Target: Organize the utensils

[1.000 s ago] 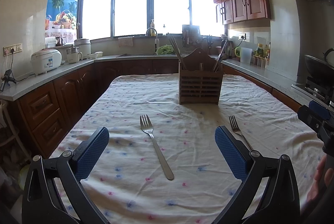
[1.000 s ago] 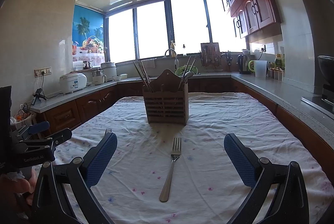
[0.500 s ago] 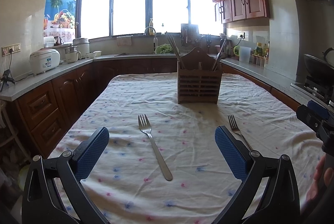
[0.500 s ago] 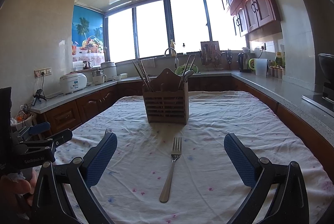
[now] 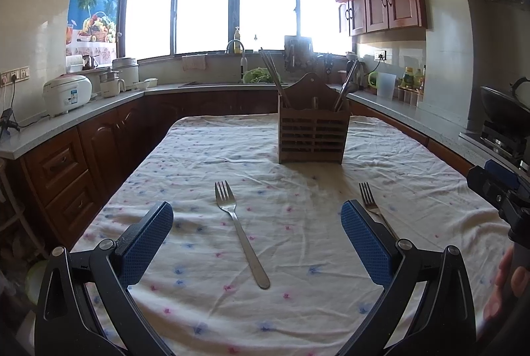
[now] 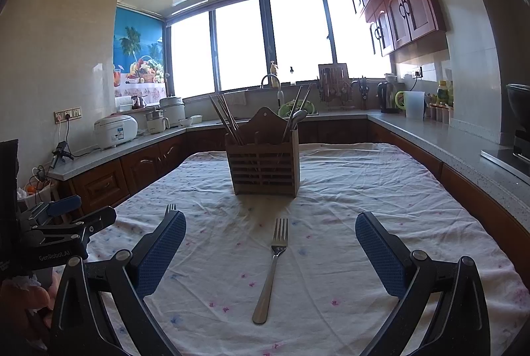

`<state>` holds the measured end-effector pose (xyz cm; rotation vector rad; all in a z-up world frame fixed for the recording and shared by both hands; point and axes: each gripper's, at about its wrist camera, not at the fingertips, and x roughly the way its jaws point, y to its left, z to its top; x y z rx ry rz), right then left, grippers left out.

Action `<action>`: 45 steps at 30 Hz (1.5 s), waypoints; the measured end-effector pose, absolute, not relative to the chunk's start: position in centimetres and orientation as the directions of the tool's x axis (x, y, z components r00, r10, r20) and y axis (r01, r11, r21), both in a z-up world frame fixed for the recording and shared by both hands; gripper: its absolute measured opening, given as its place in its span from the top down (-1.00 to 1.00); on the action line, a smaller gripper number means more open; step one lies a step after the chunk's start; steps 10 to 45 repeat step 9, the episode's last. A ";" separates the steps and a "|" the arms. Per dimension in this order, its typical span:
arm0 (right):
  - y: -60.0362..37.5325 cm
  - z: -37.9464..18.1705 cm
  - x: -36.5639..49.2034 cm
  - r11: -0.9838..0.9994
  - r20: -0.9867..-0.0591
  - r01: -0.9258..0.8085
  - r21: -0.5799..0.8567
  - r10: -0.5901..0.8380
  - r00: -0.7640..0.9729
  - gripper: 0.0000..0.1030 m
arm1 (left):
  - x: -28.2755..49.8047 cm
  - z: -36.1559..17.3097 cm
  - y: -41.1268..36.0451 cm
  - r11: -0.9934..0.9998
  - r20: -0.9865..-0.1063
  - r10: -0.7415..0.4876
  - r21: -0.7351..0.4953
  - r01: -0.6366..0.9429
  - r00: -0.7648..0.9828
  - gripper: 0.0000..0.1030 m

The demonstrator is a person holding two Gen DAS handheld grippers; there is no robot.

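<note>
Change: almost nothing, folks. Over the last second the left view creeps slightly toward the forks, the right view stays put. No fork has shifted.
Meaning: my read is we're at the very start, both grippers lined up for a pickup, nothing sorted yet.
Tabletop (image 5: 414, 157): broad, draped in a wrinkled cream cloth dotted with small pink and blue flowers; soft and creased, likely to bunch under a scraping jaw.
Holder (image 5: 313, 134): slatted wooden box with a peaked back, upright at the far middle of the cloth, chopsticks leaning out left, a spoon or ladle out right.
Left gripper (image 5: 256, 236): jaws spread wide and empty, blue textured pads straddling the left fork from above.
Right gripper (image 6: 270, 251): jaws equally wide, gripping nothing, framing the right fork.
Left fork (image 5: 240, 233): slim polished steel, flat on the cloth, tines toward the holder, handle nearest us.
Right fork (image 6: 273, 266): same steel shape, well apart from its twin, tines also toward the holder.
Handling: thin and low, so a pinch across the handle looks trickiest.
</note>
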<state>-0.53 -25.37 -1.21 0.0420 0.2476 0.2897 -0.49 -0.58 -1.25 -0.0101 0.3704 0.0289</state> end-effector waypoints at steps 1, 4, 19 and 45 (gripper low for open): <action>-25.4 -1.2 -0.5 0.958 -0.235 -0.278 0.076 0.288 0.928 -1.00 | -0.5 -1.2 -0.6 1.000 -0.362 0.025 -0.005 -0.029 0.932 -1.00; -25.4 -1.2 -0.5 0.958 -0.237 -0.278 0.074 0.287 0.928 -1.00 | -0.3 -1.2 -0.6 1.000 -0.366 0.016 -0.011 -0.021 0.930 -1.00; -25.2 -1.3 0.0 0.957 -0.249 -0.279 0.076 0.289 0.924 -1.00 | 0.1 -1.1 -0.5 1.000 -0.378 0.004 -0.022 -0.014 0.926 -1.00; -25.2 -1.3 0.0 0.957 -0.249 -0.279 0.076 0.289 0.924 -1.00 | 0.1 -1.1 -0.5 1.000 -0.378 0.004 -0.022 -0.014 0.926 -1.00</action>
